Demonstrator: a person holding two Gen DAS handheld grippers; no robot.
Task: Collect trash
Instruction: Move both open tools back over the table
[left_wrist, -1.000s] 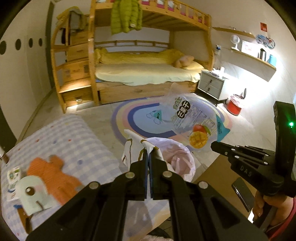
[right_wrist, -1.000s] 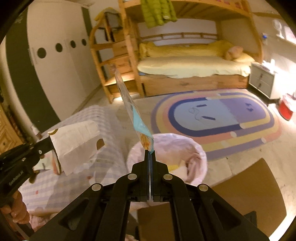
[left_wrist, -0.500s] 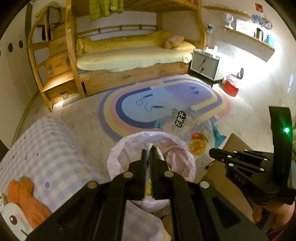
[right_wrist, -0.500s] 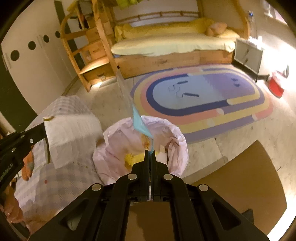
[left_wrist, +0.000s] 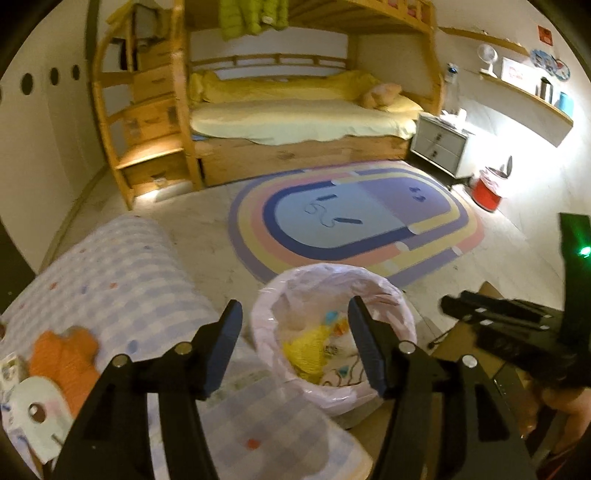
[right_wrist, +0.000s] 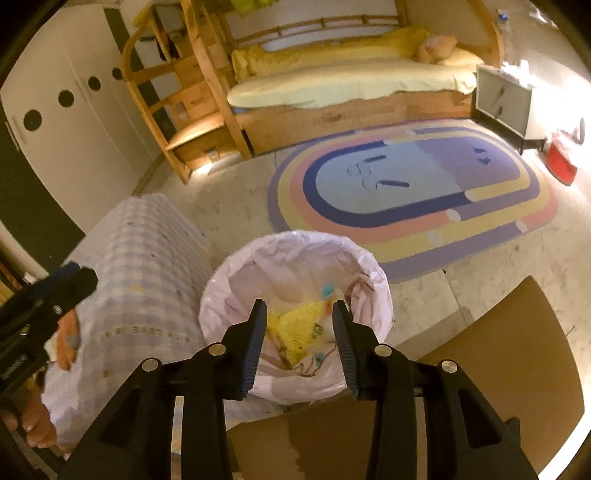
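Observation:
A trash bin lined with a pale pink bag (left_wrist: 388, 295) stands on the floor beside the bed; it also shows in the right wrist view (right_wrist: 229, 280). Inside lie yellow and printed wrappers (left_wrist: 314, 343) (right_wrist: 295, 325). My left gripper (left_wrist: 295, 321) is open and empty just above the bin's near rim. My right gripper (right_wrist: 299, 310) is open and empty over the bin's mouth. The right gripper also shows at the right of the left wrist view (left_wrist: 509, 325), and the left gripper at the left of the right wrist view (right_wrist: 48, 295).
A checked blue-and-white bedspread (left_wrist: 122, 273) with an orange soft toy (left_wrist: 62, 358) lies left of the bin. A brown cardboard sheet (right_wrist: 498, 354) lies right of it. A striped oval rug (left_wrist: 354, 218), a bunk bed (left_wrist: 295, 122), a nightstand (left_wrist: 439, 147) and a red bin (left_wrist: 487, 188) stand beyond.
Both grippers have opened. The paper from the left gripper and the snack wrapper from the right gripper have gone from the jaws; wrappers now lie in the bin.

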